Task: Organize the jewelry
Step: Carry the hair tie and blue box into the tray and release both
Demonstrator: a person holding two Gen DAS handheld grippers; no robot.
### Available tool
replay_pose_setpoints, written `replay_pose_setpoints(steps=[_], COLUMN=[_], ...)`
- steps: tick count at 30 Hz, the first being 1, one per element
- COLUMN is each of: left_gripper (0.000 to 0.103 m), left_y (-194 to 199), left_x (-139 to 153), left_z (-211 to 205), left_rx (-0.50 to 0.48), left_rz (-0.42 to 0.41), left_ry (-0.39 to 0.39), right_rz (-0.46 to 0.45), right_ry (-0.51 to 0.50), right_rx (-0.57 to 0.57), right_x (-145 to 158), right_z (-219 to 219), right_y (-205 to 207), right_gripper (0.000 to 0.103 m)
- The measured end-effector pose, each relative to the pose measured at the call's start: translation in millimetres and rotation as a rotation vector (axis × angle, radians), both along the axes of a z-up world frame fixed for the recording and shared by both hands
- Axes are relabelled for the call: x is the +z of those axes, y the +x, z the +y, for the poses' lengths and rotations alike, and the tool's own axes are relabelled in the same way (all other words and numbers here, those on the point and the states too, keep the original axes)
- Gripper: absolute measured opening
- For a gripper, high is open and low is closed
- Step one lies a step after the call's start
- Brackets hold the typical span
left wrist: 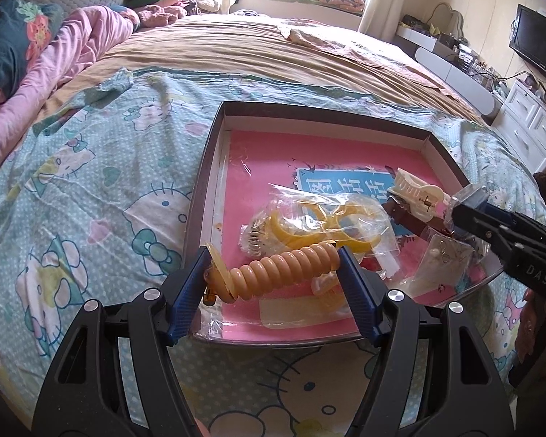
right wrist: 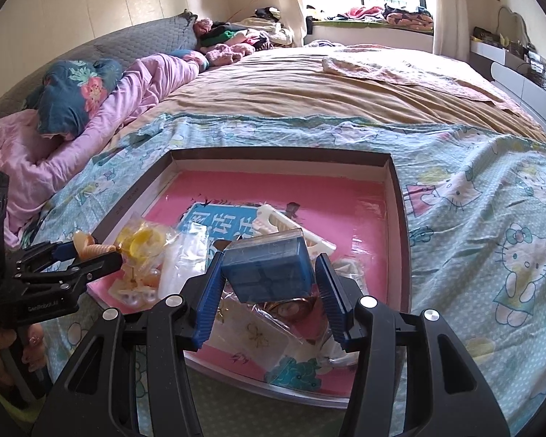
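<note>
Resting on the cartoon-print bedspread (left wrist: 91,196), a shallow dark-walled box (left wrist: 207,167) with a pink floor holds bagged hair clips, a cream claw clip (left wrist: 415,189) and carded earrings (left wrist: 444,255). The left gripper (left wrist: 273,269) clamps an orange spiral hair clip (left wrist: 291,266) lengthwise between its blue pads, above the box's near corner. The right gripper (right wrist: 269,273) pinches a small clear blue case (right wrist: 269,269), tilted, over the clutter.

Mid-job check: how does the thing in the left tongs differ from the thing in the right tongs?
The left tongs hold an orange spiral hair clip; the right tongs hold a blue plastic box. The clip is long, rounded and ribbed; the box is squat and flat-sided. The clip is opaque; the box is see-through. The clip spans the pads lengthwise; the box sits tilted. Both are gripped above the tray.
</note>
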State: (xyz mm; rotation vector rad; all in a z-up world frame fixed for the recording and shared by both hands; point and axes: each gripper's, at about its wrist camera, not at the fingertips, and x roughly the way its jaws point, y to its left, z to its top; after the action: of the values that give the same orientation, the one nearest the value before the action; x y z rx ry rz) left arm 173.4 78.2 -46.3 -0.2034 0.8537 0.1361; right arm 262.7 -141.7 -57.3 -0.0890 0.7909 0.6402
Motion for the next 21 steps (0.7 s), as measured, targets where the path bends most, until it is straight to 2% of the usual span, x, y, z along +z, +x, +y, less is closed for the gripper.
replay_pose_setpoints(steps=[13,15,21], left_gripper=[0.062,0.062,0.062], left_y=[0.3,-0.1,-0.3], left_x=[-0.4,0.1,0.8], left_z=[-3.8,-4.3,-5.3], left_rx=[-0.003,-0.005,-0.004], left_rz=[-0.002,-0.003,-0.001], left_ry=[0.003,0.002,0.004], right_rz=[0.009,0.008,0.005], right_ry=[-0.007,-0.006,0.0], right_rx=[0.005,0.002,-0.002], right_x=[-3.6,-2.9,-0.2], right_z=[1.7,0.5,-4.1], right_y=[-2.6,-3.4,-7.0], right_gripper=[0.05,0.055,0.062])
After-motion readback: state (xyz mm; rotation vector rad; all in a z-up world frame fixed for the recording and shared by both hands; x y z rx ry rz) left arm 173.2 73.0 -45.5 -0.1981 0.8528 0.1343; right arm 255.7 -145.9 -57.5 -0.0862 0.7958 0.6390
